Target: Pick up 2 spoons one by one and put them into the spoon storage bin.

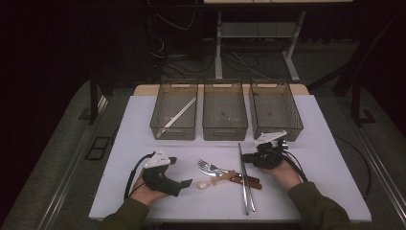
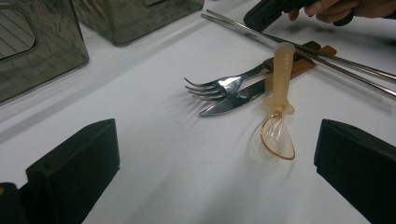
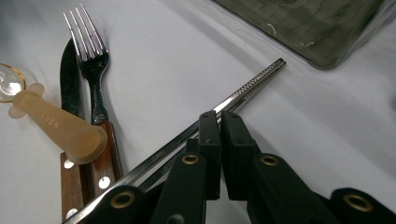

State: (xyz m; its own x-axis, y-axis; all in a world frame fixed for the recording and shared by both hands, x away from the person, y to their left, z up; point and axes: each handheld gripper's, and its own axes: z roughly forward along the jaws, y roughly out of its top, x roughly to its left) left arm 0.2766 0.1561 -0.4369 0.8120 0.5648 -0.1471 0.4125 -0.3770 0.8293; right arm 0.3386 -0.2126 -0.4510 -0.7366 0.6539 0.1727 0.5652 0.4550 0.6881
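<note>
Steel chopsticks (image 1: 245, 178) lie mid-table beside the fork (image 1: 209, 166). Right gripper (image 3: 219, 122): jaws nearly closed above one chopstick, gripping nothing. Left gripper (image 1: 186, 183): jaws open, idle. Likely next: reopen, straddle, clamp.

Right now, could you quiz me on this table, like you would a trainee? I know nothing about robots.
1. True or false: the left tongs stand open.
2. Where does the long pale stick lie? A in the left bin, B in the middle one, C in the right one.
3. How many bins stand at the far side of the table?
Key: 1 true; 2 A; 3 three.
</note>
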